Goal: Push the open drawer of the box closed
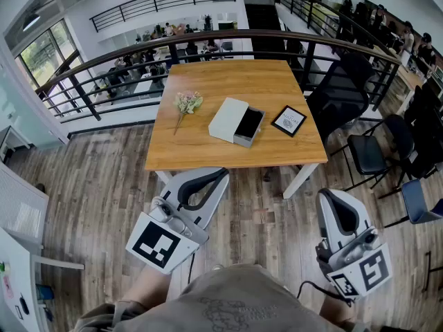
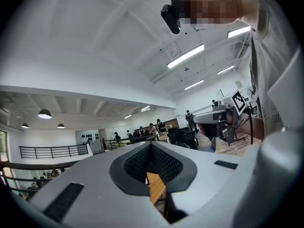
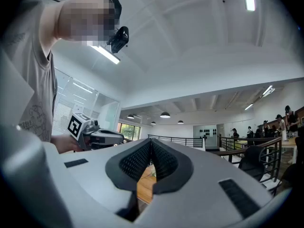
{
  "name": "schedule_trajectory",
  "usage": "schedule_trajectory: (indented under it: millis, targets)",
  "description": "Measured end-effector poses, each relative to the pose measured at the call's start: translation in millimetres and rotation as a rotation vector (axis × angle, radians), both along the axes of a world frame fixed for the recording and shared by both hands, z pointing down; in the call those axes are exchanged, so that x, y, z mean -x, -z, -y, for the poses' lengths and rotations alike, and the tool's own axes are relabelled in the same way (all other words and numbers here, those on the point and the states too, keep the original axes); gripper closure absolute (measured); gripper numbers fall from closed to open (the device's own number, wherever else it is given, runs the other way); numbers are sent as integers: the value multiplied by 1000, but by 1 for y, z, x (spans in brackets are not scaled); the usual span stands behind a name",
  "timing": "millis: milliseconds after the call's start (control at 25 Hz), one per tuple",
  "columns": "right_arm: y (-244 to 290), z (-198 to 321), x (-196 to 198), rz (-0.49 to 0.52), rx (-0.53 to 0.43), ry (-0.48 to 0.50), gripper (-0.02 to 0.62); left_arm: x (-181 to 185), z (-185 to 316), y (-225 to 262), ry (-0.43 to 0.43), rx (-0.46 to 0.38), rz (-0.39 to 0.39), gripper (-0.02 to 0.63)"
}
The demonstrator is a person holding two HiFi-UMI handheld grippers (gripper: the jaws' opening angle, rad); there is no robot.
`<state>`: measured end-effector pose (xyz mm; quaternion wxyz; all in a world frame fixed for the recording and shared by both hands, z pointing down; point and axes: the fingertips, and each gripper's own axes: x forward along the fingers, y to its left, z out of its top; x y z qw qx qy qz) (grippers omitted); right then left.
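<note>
A white box (image 1: 229,120) lies in the middle of the wooden table (image 1: 208,151), its grey drawer (image 1: 249,126) pulled out to the right with a dark inside. My left gripper (image 1: 220,173) hangs below the table's front edge, well short of the box, jaws shut with nothing between them. My right gripper (image 1: 328,194) is held low at the right, off the table's front corner, also shut and empty. In the left gripper view the closed tips (image 2: 151,144) point up and away; the right gripper view shows its tips (image 3: 151,141) meeting, a strip of table behind.
A small bunch of dried flowers (image 1: 185,104) lies left of the box and a black framed card (image 1: 288,120) right of it. Black chairs (image 1: 346,92) stand at the table's right side. A curved railing (image 1: 228,43) runs behind the table. Wooden floor lies between me and the table.
</note>
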<state>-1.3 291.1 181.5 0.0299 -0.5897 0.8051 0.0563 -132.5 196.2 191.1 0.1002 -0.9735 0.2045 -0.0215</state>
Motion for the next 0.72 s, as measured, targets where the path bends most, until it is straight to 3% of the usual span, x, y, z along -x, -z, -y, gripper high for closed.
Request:
schedule_trajectory:
  millis: [720]
  targets:
    - [-39,-20,-91,27,67,41,563,-94,-25,-26,0,31,63,589]
